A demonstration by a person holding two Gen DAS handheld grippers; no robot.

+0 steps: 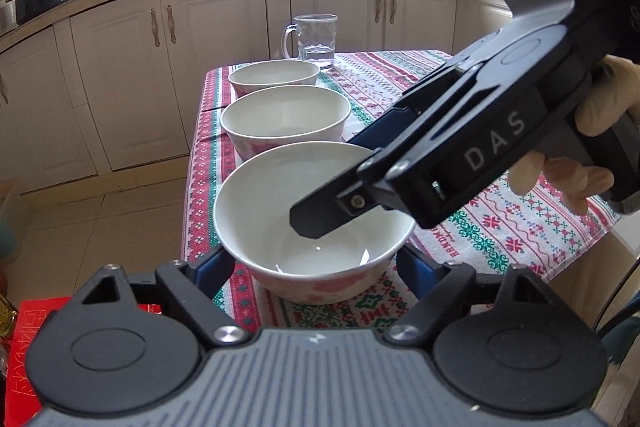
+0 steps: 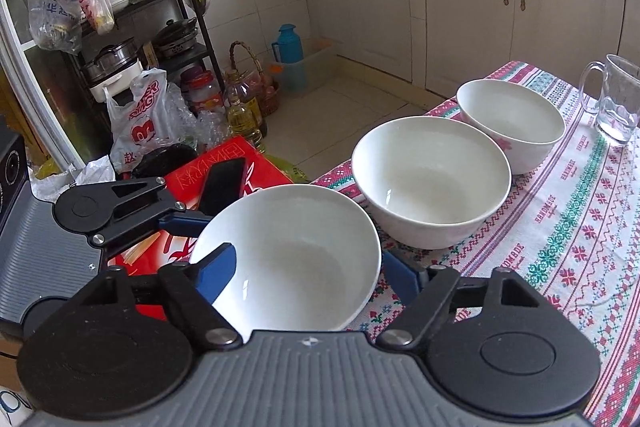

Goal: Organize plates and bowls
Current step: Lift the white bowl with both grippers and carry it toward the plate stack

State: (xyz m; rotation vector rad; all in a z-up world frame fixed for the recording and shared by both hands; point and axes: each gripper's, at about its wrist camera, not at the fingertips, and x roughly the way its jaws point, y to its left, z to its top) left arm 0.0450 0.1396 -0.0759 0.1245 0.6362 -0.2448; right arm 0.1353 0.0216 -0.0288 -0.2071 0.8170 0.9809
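Observation:
Three white bowls with pink flowers stand in a row on the patterned tablecloth [image 1: 500, 227]. The nearest bowl [image 1: 280, 211] [image 2: 296, 247] sits between the blue fingers [image 1: 214, 265] of my left gripper [image 1: 316, 267], which touch its lower sides, shut on it. My right gripper [image 1: 332, 183] [image 2: 308, 267] reaches in from the right. One of its fingers [image 1: 316, 217] is inside this bowl and the other lies outside the wall that faces the middle bowl [image 1: 286, 119] [image 2: 432, 179]. I see no pad pressing on that wall. The far bowl [image 1: 274, 75] [image 2: 512, 123] stands alone.
A glass mug [image 1: 316, 41] [image 2: 612, 99] with a little water stands behind the far bowl. The table's left edge runs close beside the bowls. A red box [image 2: 188, 183] with a dark flat object lies below it, amid bags and bottles on the floor. A gloved hand [image 1: 600, 115] holds the right gripper.

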